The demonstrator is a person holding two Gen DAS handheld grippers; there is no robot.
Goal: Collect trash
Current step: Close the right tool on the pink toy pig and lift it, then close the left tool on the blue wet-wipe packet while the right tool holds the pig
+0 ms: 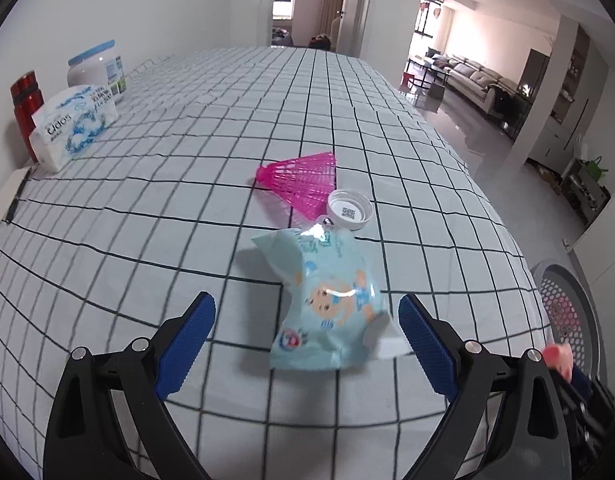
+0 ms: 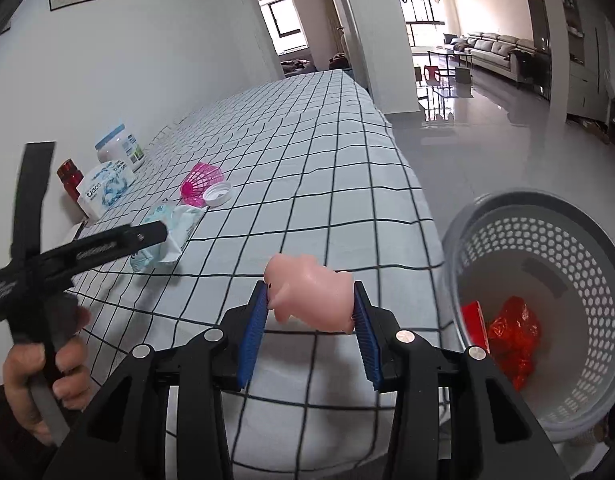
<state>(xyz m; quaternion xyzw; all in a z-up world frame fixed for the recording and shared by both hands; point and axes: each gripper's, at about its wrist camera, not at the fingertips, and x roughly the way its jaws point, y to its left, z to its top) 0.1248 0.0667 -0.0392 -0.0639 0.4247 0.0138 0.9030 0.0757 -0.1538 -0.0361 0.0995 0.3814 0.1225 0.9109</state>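
My left gripper [image 1: 307,312] stands open over the checked tablecloth, its blue pads on either side of a crumpled light-blue wet-wipe packet [image 1: 327,304] without touching it. Beyond the packet lie a white bottle cap [image 1: 350,210] and a pink plastic shuttlecock [image 1: 303,180]. My right gripper [image 2: 309,308] is shut on a pink rubber pig toy [image 2: 311,296], held above the table's near right edge. To its right stands a grey perforated bin [image 2: 547,264] with red wrappers [image 2: 511,336] inside. The left gripper [image 2: 107,246], held by a hand [image 2: 39,376], shows in the right wrist view.
Along the wall at the table's left stand a red bottle [image 1: 25,116], a tissue pack [image 1: 73,124] and a white tub with a blue lid [image 1: 97,70]. The bin [image 1: 567,312] sits on the floor off the table's right edge. Glossy open floor lies beyond.
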